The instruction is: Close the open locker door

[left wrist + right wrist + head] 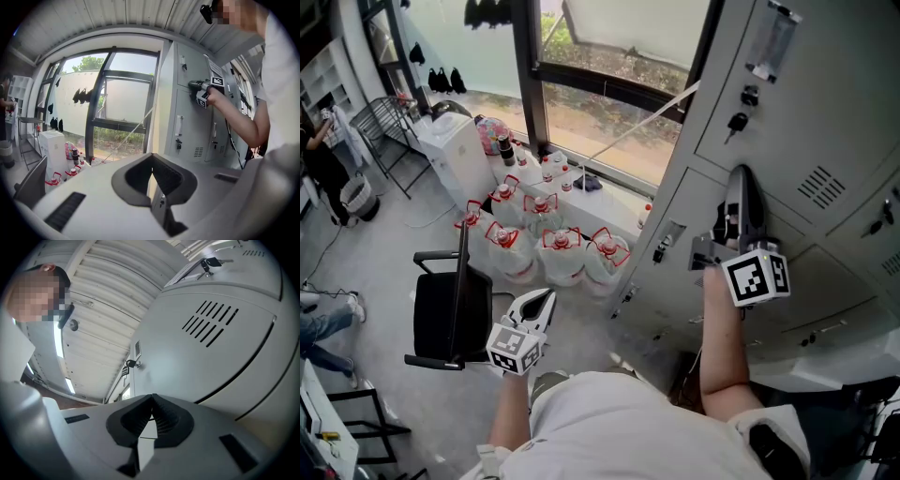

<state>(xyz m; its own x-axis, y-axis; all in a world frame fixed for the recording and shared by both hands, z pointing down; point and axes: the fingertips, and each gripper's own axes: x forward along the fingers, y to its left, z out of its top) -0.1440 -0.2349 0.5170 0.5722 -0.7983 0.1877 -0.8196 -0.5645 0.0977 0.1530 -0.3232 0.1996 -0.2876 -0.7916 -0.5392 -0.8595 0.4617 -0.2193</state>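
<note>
Locker door [787,202], upright and taller than wide, faces the room at right of the head view, near flush with its neighbours. Right gripper [739,174], jaws together and empty, points at it. Left gripper [547,294], lower left, is likewise closed and empty. Only its view shows the locker bank side-on.

Daylight through a tall dark-framed window [609,84], bare grey floor [384,253], black office chair [441,314] near a cluster of red-capped water jugs [561,255] below the sill, white cabinet [455,159] and wire rack [384,124] further back, ribbed ceiling [117,14] overhead
</note>
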